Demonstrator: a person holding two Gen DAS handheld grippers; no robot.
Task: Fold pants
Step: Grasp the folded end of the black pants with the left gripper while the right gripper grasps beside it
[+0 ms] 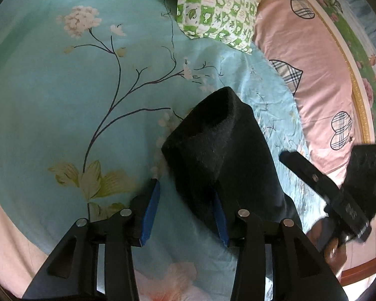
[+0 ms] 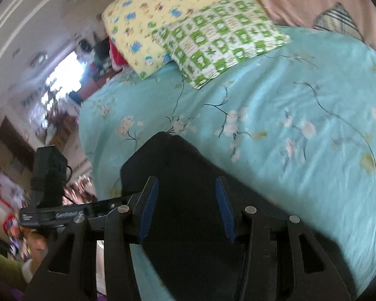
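Both my tongs released: left tongs (image 1: 185, 200) beside black pants (image 1: 220, 145), right tongs (image 2: 186, 205) over them on bed (image 1: 50, 100).

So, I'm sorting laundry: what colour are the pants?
Black pants, clearest in the left wrist view.

You've got one pair of black pants (image 1: 220, 145) on one turquoise floral bedsheet (image 1: 50, 105), and two grippers in play, the left gripper (image 1: 185, 200) and the right gripper (image 2: 186, 200), each with two blue-padded fingers, so four pads total. Pillow count is two: one green checkered pillow (image 1: 215, 12) and one yellow cartoon-print pillow (image 2: 148, 17) tucked partly under it. There's also one pink quilt (image 1: 310, 70), and on it you can count three plaid heart-ish patches in the left wrist view.
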